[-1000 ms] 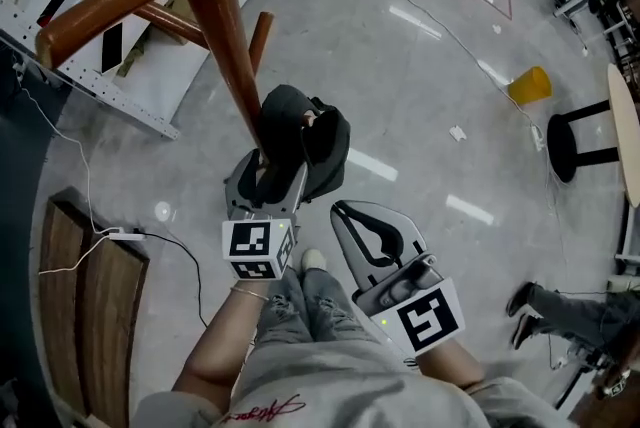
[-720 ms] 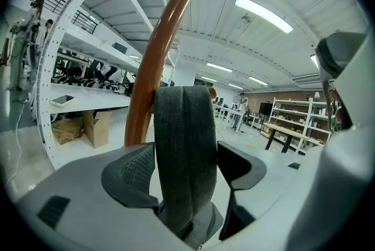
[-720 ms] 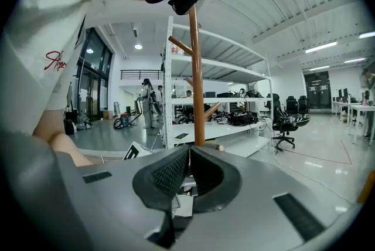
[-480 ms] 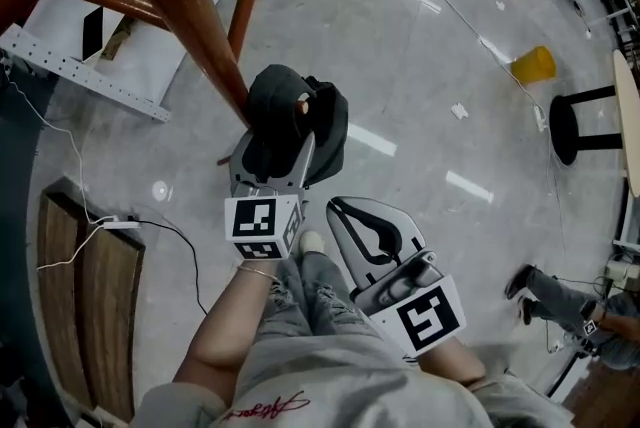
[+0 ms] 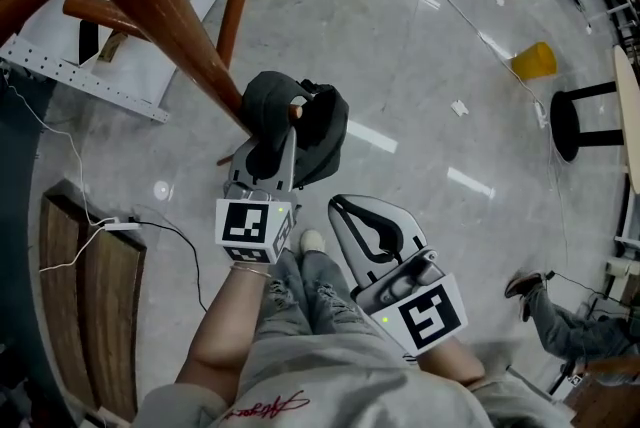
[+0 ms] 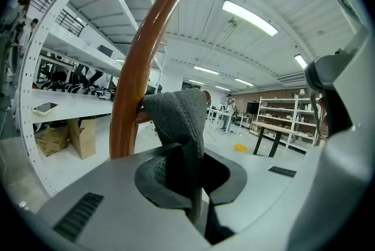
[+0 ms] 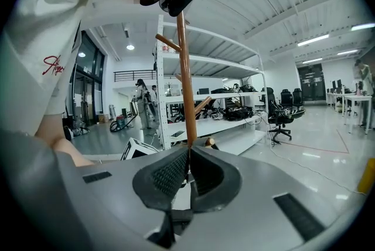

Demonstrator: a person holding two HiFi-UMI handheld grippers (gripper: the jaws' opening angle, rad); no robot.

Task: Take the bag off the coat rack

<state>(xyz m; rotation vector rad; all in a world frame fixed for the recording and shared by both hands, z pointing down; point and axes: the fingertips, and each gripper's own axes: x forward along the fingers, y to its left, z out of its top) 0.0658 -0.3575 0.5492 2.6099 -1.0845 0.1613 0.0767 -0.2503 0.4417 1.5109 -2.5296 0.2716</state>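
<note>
Left tool (image 5: 278, 142), jaws just closed, clamps the bag (image 5: 322, 128) hanging straight ahead on the rack (image 5: 170, 1); right tool (image 5: 350, 216), clenched empty, sits farther back.

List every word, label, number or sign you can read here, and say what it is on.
Red script on the person's shirt: too blurred to read.
Marker cube and second marker cube: black-and-white square patterns, no words.
Nothing else is legible.
</note>
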